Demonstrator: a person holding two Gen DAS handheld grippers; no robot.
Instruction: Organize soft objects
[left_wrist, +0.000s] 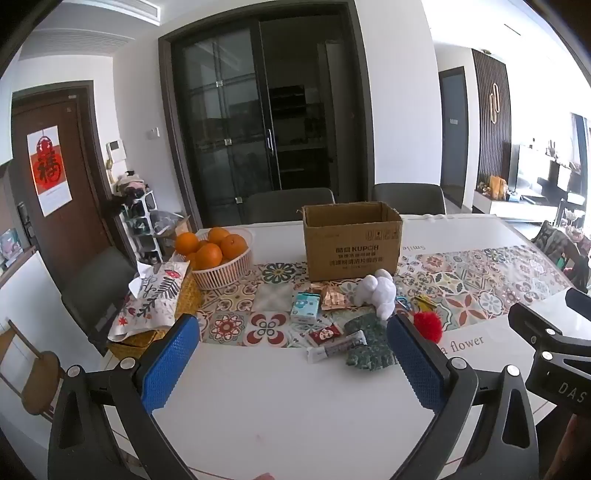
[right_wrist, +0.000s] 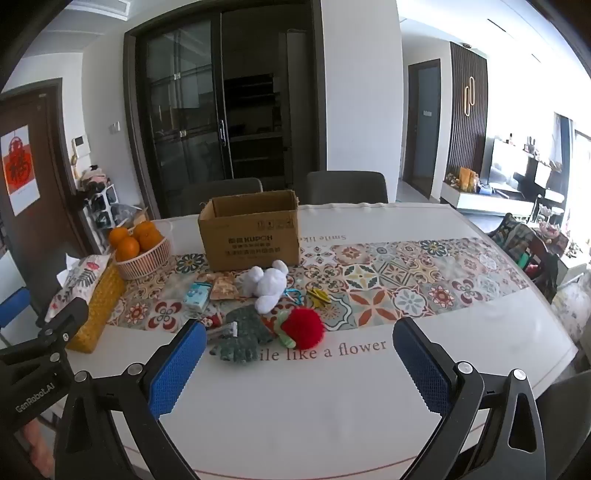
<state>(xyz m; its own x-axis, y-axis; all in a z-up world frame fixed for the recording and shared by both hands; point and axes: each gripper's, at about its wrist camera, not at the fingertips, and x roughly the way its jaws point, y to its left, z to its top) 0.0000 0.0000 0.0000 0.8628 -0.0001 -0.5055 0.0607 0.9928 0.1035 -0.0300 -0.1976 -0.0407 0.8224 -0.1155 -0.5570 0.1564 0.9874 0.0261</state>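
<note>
We saw an open brown cardboard box (right_wrist: 249, 236) standing upright on the patterned runner, its printed side facing us. Just in front of it a white plush toy (right_wrist: 267, 286) lay on its side. Nearer us sat a fluffy red pompom (right_wrist: 303, 328), touching a crumpled green knitted glove (right_wrist: 240, 338) that lay flat to its left at the runner's near edge. Left of the plush lay a small light blue tissue pack (right_wrist: 196, 297) and, between them, a shiny tan pouch (right_wrist: 223, 286). All were apart from the box.
</note>
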